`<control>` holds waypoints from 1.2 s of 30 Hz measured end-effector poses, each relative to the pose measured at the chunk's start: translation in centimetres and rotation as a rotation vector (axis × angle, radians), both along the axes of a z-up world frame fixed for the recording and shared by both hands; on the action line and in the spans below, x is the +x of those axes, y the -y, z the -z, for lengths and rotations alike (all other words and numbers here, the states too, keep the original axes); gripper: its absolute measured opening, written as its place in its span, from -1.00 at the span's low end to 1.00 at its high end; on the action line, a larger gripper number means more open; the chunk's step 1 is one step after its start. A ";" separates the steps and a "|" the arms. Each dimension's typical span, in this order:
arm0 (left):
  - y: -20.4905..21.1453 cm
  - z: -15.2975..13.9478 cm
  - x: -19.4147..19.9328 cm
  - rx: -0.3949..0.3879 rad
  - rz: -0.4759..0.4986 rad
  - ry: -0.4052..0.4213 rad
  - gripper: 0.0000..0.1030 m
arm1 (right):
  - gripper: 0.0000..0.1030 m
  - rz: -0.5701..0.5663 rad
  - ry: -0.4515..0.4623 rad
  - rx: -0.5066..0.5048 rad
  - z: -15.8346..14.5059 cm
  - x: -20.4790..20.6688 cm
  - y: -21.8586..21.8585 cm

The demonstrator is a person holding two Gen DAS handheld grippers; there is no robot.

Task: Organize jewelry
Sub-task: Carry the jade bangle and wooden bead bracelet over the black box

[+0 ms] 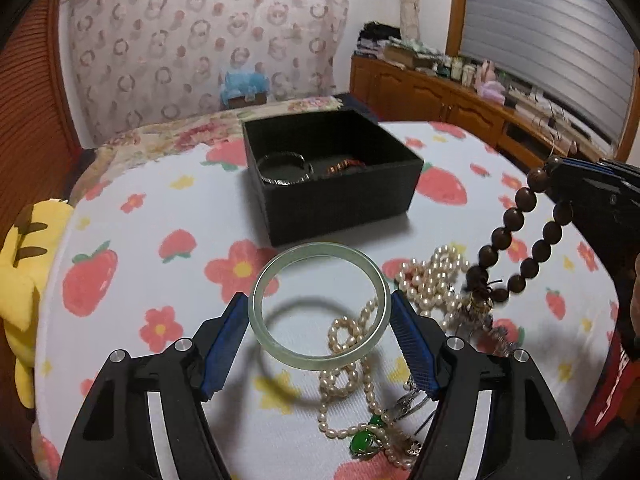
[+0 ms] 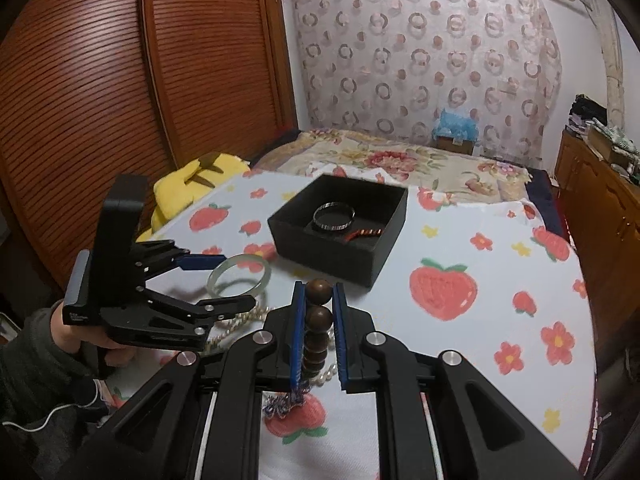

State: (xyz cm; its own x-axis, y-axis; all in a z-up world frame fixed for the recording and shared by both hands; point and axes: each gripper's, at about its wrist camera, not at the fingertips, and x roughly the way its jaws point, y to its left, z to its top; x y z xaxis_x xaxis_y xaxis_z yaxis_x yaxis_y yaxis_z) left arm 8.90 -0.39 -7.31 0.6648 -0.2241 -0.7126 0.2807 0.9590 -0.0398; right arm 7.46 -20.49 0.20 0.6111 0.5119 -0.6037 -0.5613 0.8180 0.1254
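The jade-green bangle (image 1: 318, 308) is looking like a stiff, smooth, glassy ring, probably slippery and liable to crack if dropped, so squeezing it across its outer rim on 2 opposite sides seems the safest hold. It is sitting raised above the strawberry-print cloth (image 1: 132, 240), casting a shadow beneath, in front of the black box (image 1: 344, 200) that is already holding a metal bangle (image 1: 282, 170) and a coppery bracelet (image 1: 346, 166). The left gripper (image 1: 320, 344) is standing fairly wide, its 2 blue pads appearing to press the ring's rim on either side. The wooden bead bracelet (image 2: 319, 320) is handling differently: hard round beads on a limp string, light, apt to swing, best pinched on a single bead. The right gripper (image 2: 319, 300) is nearly closed, clamping 1 or 2 beads between its pads while the rest of the loop is hanging down freely. A soft heap of pearl strands (image 1: 432, 284) and a green pendant (image 1: 362, 440) are lying loose on the cloth, likely tangling if pulled carelessly.
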 end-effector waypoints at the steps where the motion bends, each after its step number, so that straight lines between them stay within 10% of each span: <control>1: -0.1 -0.4 0.0 -0.012 -0.002 0.003 0.33 | -0.71 0.000 0.006 0.005 -0.4 0.1 0.2; 20: -2.0 -6.1 0.5 -0.063 -0.062 0.154 0.33 | -0.71 0.021 0.140 -0.019 -7.1 3.3 -0.8; 36: -3.6 -5.7 3.0 -0.072 -0.101 0.135 0.33 | -0.71 -0.002 0.118 -0.116 -5.2 10.8 -7.3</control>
State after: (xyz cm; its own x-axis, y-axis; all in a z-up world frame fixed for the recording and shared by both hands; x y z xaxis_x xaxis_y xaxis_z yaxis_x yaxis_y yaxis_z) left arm 11.94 3.24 -1.56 0.7751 -0.1991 -0.5997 0.1908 0.9785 -0.0783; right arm 18.25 -13.22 5.41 0.6802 0.4440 -0.5832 -0.5681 0.8222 -0.0365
